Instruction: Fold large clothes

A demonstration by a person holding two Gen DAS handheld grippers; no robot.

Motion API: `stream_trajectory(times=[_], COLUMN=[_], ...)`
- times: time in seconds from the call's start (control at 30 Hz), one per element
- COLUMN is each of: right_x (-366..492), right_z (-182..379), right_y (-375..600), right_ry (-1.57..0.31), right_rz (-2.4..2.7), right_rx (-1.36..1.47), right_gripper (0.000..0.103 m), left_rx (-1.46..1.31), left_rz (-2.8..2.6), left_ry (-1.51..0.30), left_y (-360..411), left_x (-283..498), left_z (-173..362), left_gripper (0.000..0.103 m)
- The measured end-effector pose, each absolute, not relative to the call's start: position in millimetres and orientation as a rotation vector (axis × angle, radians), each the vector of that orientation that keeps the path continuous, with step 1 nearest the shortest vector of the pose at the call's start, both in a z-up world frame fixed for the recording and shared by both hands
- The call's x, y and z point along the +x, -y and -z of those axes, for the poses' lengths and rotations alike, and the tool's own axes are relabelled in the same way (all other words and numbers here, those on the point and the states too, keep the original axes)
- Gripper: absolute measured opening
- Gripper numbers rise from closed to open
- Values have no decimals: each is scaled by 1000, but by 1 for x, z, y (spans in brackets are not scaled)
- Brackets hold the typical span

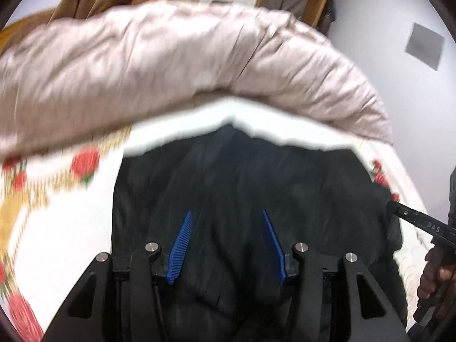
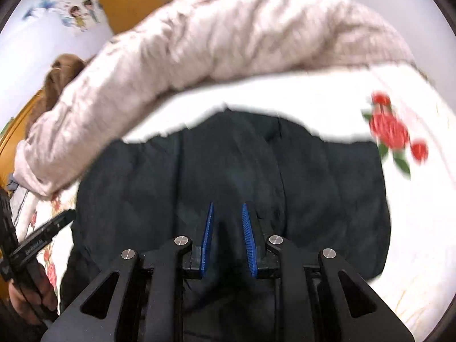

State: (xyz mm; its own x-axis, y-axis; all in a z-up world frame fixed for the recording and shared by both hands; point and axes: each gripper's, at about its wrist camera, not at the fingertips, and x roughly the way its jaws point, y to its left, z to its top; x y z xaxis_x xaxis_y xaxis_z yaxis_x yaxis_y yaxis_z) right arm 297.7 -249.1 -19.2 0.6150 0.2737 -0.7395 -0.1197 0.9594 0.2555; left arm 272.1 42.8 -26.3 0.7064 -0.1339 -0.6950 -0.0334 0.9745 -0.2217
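The dark garment [image 1: 242,176] is laid flat on the flowered bed [image 2: 413,213], near the rolled pale quilt [image 1: 171,65], while the left hand-held gripper [image 1: 228,245] and right hand-held gripper [image 2: 228,236] are held above it with jaws apart and nothing clamped, probably so the next fold can be lined up.

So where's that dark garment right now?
The dark garment lies on the flowered bedsheet, below both claws, with the pale rolled quilt just beyond it.

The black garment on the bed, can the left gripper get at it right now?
Probably yes. The left gripper hangs with jaws apart right over the black garment, nothing between them. The pink quilt lies further back, out of the way.
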Motion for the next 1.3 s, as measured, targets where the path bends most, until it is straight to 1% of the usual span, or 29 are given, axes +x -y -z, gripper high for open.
stream_trajectory(times=[0.07,0.13,0.23,0.3,0.4,0.53,0.6,0.7,0.8,0.9,0.97,1.03,1.1,1.2,1.3], right_x=[317,338,370,376,370,365,361,331,297,274,270,272,275,271,249], right_z=[11,13,43,65,89,86,67,27,10,30,64,86,87,68,44], right_y=[242,238,237,244,257,252,253,249,235,209,198,199,200,200,206], right_ry=[-861,-866,-935,-967,-971,-962,-964,-860,-811,-879,-963,-987,-987,-1009,-950], right_rz=[-245,-246,-190,-171,-191,-177,-151,-200,-292,-370,-353,-348,-349,-334,-365], right_rx=[179,173,150,145,197,162,165,179,185,156,132,137,147,129,136], right_gripper=[21,21,21,21,21,21,21,23,23,23,23,22,22,22,23], left_rx=[-193,-191,-199,-181,-160,-158,-160,-184,-227,-195,-188,-172,-183,-178,-193], left_rz=[60,49,9,-17,-15,-29,-29,27,125,189,185,177,165,165,213], left_ry=[-760,-782,-848,-888,-867,-868,-871,-788,-746,-817,-890,-888,-899,-920,-871], left_y=[-40,-41,-46,-47,-45,-43,-44,-48,-41,-19,-9,-4,-4,-4,-2], left_x=[298,329,356,359,350,351,343,312,275,255,255,256,259,257,233], left_z=[16,22,49,72,95,90,73,38,22,42,69,87,87,70,50], left_gripper=[52,52,52,52,53,53,50,50,50,50,50,51,51,50,49])
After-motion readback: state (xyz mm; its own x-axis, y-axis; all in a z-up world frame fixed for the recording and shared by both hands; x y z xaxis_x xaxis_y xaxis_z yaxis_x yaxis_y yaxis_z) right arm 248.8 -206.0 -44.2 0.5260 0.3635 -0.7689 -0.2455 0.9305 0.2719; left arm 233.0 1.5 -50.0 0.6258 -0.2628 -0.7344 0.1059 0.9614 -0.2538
